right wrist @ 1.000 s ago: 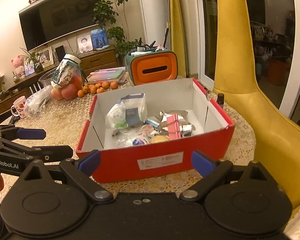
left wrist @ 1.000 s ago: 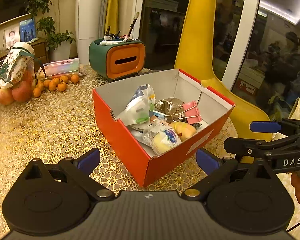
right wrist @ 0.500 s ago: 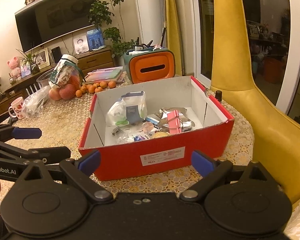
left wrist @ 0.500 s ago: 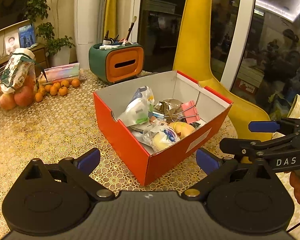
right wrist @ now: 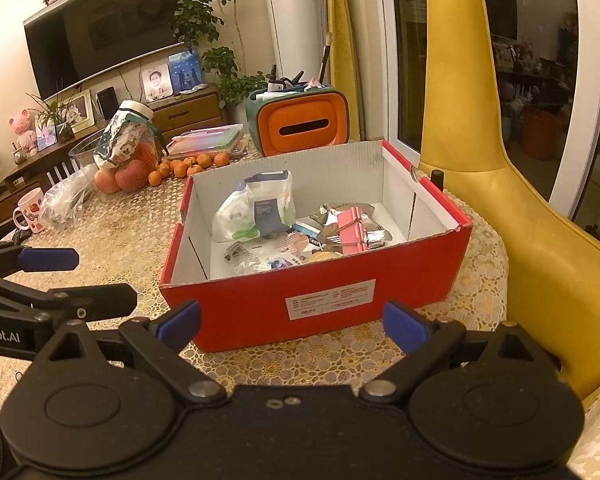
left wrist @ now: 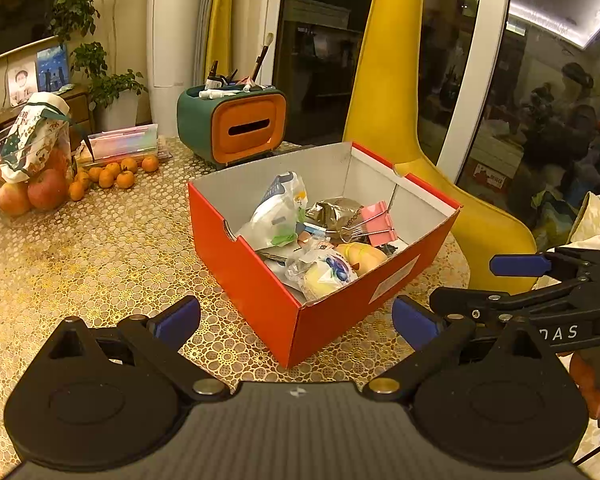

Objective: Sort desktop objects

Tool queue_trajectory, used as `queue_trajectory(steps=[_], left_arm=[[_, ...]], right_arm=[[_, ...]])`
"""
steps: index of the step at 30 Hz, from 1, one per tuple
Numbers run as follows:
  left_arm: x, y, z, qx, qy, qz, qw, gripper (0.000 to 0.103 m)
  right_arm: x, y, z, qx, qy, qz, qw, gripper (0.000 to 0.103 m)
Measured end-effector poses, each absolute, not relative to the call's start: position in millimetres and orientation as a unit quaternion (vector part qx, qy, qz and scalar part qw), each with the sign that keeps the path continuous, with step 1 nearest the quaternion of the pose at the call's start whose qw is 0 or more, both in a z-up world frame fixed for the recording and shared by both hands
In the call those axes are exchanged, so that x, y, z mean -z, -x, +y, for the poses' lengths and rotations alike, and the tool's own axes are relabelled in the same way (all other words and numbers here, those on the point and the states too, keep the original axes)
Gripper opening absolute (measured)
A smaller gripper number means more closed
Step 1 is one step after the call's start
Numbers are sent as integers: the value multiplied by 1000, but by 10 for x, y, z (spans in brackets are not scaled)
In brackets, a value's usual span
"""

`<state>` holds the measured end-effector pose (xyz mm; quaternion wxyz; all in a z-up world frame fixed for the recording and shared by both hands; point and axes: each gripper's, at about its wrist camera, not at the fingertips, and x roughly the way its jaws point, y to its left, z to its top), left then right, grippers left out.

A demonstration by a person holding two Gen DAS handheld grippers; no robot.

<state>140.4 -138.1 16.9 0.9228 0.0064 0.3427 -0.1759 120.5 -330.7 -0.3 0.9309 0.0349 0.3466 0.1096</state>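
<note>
left gripper point(left wrist: 296, 320): spread wide, empty | right gripper point(right wrist: 292, 320): spread wide, empty | red box point(right wrist: 260, 304): just beyond both, holding pink binder clip point(left wrist: 378, 220)

Worktop point(left wrist: 112, 256) under gold lace-pattern cloth, rounded edge beside yellow chair. Red box point(left wrist: 260, 292) near right edge, open top, full of small items. Behind it green-orange organiser point(right wrist: 300, 120), pens upright inside. Left of organiser: flat clear case point(right wrist: 208, 140), row of small oranges point(left wrist: 112, 174) in front of it. Further left: apples point(right wrist: 124, 176) under printed bag point(left wrist: 32, 140), crumpled clear bag point(right wrist: 64, 204), pink mug point(right wrist: 30, 210) at far left edge
</note>
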Motion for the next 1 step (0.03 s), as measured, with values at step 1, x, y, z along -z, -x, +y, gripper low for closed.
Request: queue_trajectory(steps=[1], left_arm=[[-170, -1406, -1372, 179, -3, 344, 922, 102]], right_arm=[[4, -1199, -3301, -109, -35, 347, 931, 97]])
